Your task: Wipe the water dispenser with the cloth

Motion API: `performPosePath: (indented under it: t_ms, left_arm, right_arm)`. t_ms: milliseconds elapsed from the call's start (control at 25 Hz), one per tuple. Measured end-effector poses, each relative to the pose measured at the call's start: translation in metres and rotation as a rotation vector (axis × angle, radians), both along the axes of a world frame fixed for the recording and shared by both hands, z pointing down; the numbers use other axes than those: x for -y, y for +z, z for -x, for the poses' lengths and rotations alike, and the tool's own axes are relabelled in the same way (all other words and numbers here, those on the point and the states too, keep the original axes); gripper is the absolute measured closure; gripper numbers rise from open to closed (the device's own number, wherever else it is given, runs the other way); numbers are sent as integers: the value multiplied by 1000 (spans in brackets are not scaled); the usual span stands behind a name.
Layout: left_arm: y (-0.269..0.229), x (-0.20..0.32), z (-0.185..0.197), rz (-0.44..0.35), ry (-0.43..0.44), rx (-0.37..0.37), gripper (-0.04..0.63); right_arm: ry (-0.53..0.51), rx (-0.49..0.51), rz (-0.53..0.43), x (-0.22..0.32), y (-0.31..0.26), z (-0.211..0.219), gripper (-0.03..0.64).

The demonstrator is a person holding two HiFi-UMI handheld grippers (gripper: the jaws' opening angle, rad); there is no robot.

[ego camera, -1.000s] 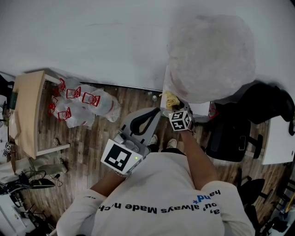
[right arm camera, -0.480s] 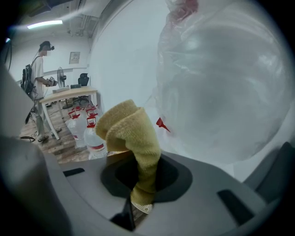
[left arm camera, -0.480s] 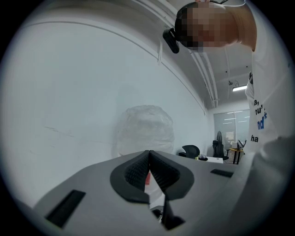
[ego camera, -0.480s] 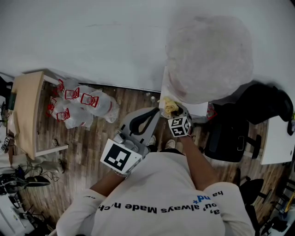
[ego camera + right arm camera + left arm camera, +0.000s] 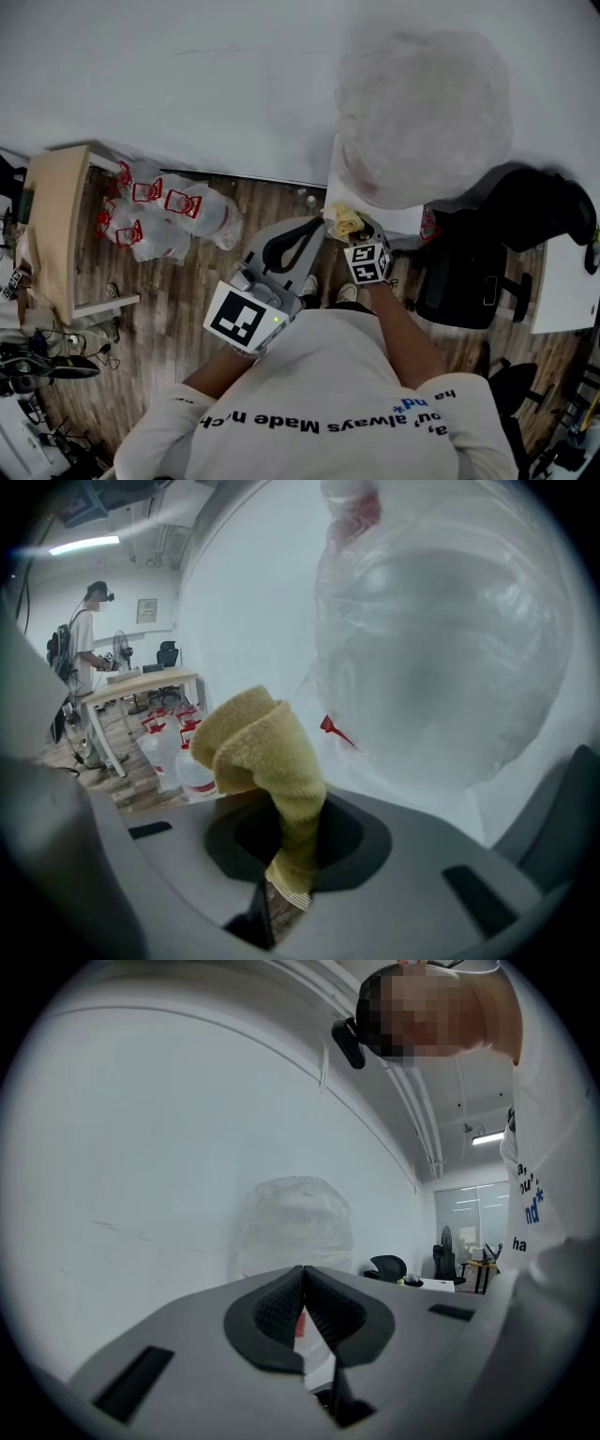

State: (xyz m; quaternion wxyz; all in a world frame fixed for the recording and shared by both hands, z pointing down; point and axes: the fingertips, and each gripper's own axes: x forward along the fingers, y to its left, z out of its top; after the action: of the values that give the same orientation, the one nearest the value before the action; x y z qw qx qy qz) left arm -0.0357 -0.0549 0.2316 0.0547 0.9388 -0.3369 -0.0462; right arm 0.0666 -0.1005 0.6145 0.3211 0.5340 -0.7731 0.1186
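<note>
The water dispenser [image 5: 394, 217] stands against the white wall, its big bottle [image 5: 427, 112] wrapped in clear plastic. My right gripper [image 5: 352, 228] is shut on a folded yellow cloth [image 5: 345, 221] at the front left corner of the dispenser's white top. In the right gripper view the cloth [image 5: 267, 761] rises from the jaws beside the wrapped bottle [image 5: 441, 649]. My left gripper [image 5: 298, 242] hangs left of the dispenser, apart from it, jaws shut on nothing; in the left gripper view its closed tips [image 5: 303, 1283] point toward the wrapped bottle [image 5: 295, 1227].
Several water jugs with red labels [image 5: 164, 214] lie on the wood floor beside a wooden table [image 5: 56, 230]. A black office chair [image 5: 469, 272] stands right of the dispenser. A person [image 5: 84, 649] stands far off by desks.
The right gripper with the cloth has drawn back a little from under the bottle toward the dispenser's front left corner. The left gripper has hardly moved.
</note>
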Motion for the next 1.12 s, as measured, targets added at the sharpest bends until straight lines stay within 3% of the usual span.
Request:
performPosePath:
  t_ms: [280,560,1120]
  left_arm:
    - [0,0,3,-1,-4,3,577]
    - [0,-3,-1,-3,6,0,577]
    - [2,-1,-5,9,7,-3,577]
  right_arm:
    - [72,9,-57,1,-23,-34,555]
    - [141,-48,-56,11,-22,-85,554]
    - [84,-80,-8,17,-3,-93,557]
